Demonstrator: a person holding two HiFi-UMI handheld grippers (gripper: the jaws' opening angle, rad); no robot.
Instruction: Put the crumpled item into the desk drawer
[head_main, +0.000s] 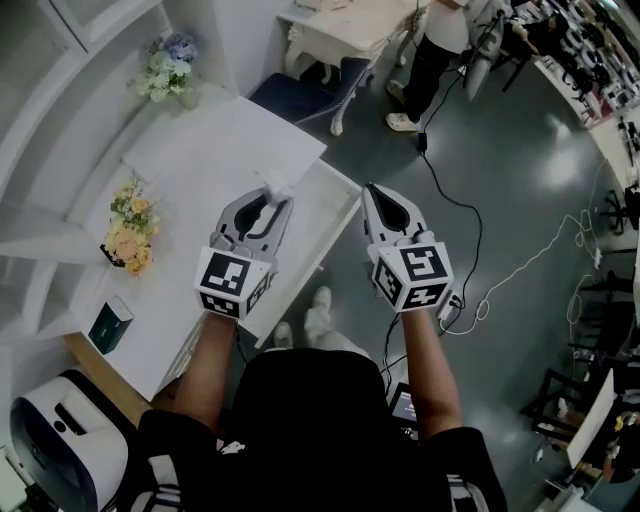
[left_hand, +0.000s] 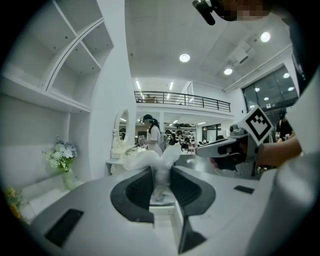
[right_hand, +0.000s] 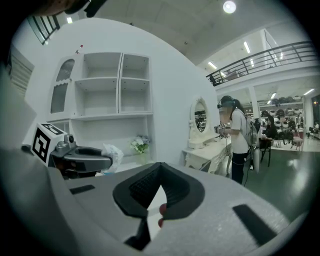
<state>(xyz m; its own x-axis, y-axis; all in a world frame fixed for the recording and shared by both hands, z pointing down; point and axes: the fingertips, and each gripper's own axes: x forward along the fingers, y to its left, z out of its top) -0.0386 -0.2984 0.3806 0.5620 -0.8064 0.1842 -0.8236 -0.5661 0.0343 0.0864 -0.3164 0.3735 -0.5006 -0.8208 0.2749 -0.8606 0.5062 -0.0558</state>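
The crumpled item (head_main: 277, 186), a wad of thin white material, sticks out of the tip of my left gripper (head_main: 274, 200), which is shut on it above the front part of the white desk (head_main: 190, 160). In the left gripper view the crumpled item (left_hand: 150, 161) runs up between the dark pads (left_hand: 137, 187) of the left gripper (left_hand: 161, 175). My right gripper (head_main: 372, 192) hovers beside it over the grey floor, past the desk's edge. Its tips meet in the right gripper view, where the right gripper (right_hand: 160, 167) holds nothing. A long white panel (head_main: 318, 235) along the desk's front may be the drawer; I cannot tell.
On the desk stand a vase of pale flowers (head_main: 165, 68), a peach bouquet (head_main: 128, 232) and a dark green box (head_main: 108, 325). A blue-cushioned chair (head_main: 300, 98) is at the desk's far end. A person (head_main: 430, 55) stands beyond, with cables (head_main: 455, 205) across the floor.
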